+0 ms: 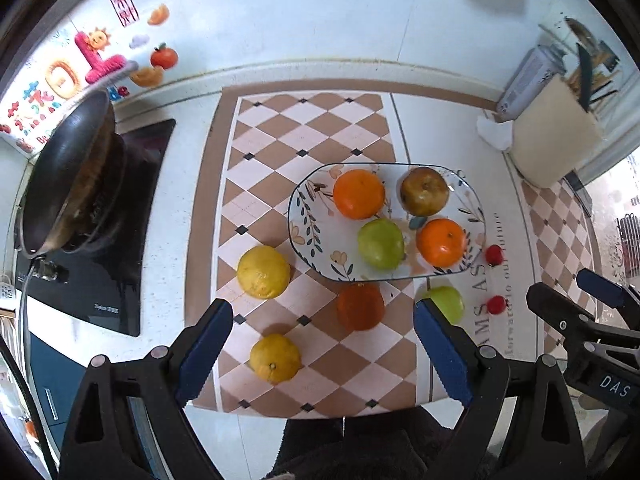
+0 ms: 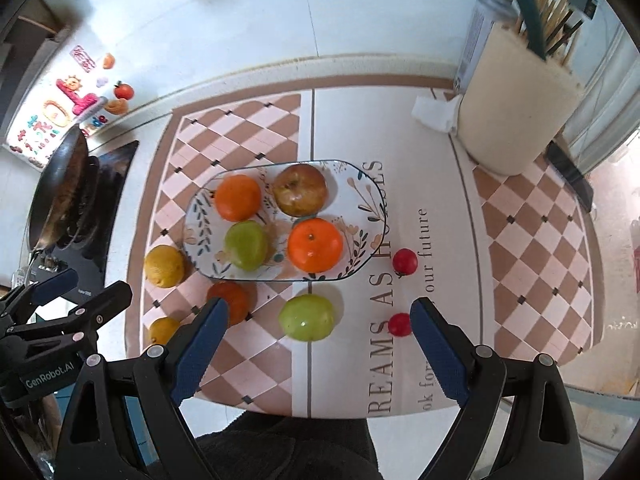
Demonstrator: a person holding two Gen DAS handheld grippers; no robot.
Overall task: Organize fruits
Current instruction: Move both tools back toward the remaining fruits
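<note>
plate (image 1: 310,216): mid-table, holding two oranges, a green apple, a brownish apple
loose fruit: two lemons, an orange, a green apple, two cherry tomatoes toward the near edge
left hand-held gripper (image 1: 324,344): released, empty
right hand-held gripper (image 2: 318,344): released, empty

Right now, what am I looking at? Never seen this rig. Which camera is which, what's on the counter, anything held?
No robot arm: a person holds a two-finger gripper in each hand, each with a fisheye camera looking along its fingers. One picture is from the left gripper, the other from the right gripper. Both stand open and hold nothing. On the checkered mat sits an oval plate with two oranges, a green apple and a brownish apple. Off the plate: two yellow citrus, an orange, another green apple, two small red fruits. A pan sits on the cooktop.
</note>
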